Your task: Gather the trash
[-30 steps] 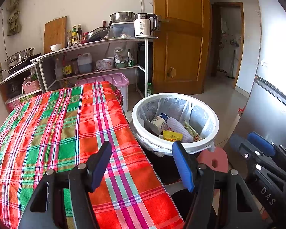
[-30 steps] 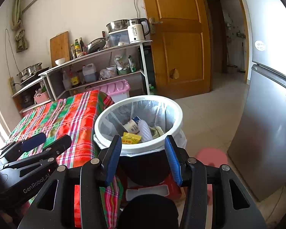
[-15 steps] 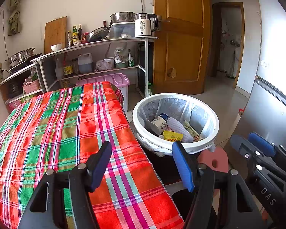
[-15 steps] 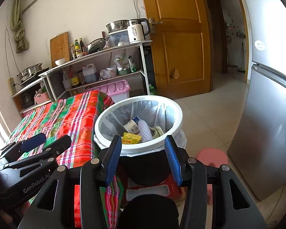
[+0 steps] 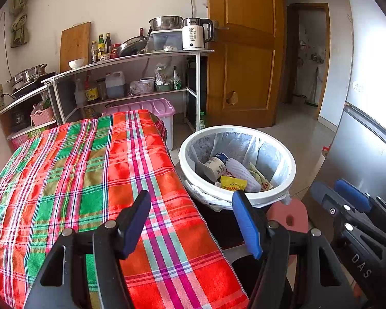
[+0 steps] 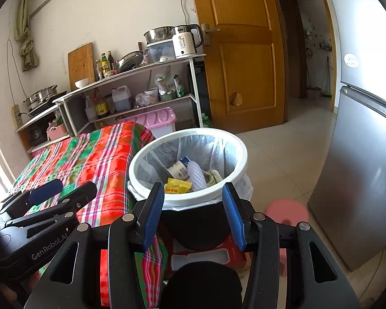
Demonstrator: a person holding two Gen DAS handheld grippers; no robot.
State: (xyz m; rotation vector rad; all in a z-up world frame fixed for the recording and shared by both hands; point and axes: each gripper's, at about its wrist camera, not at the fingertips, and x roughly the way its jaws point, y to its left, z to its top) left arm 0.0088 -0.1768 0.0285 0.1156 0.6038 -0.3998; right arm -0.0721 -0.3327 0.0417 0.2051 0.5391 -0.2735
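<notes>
The tablecloth (image 5: 95,170) is plaid — red, green and pink stripes. The bin (image 6: 190,221) is dark with a white rim (image 5: 270,195) and a clear liner; a yellow packet (image 6: 177,186) lies inside — the door (image 6: 244,59) is orange-brown.

Your left gripper (image 5: 191,219) hangs with its jaws apart and nothing between them, above the near edge of the plaid tablecloth (image 5: 72,170). Just beside the table stands the lined trash bin (image 5: 265,197), holding a small bottle (image 5: 215,166) and a yellow wrapper (image 5: 233,183). Your right gripper (image 5: 339,193) shows at the lower right.
</notes>
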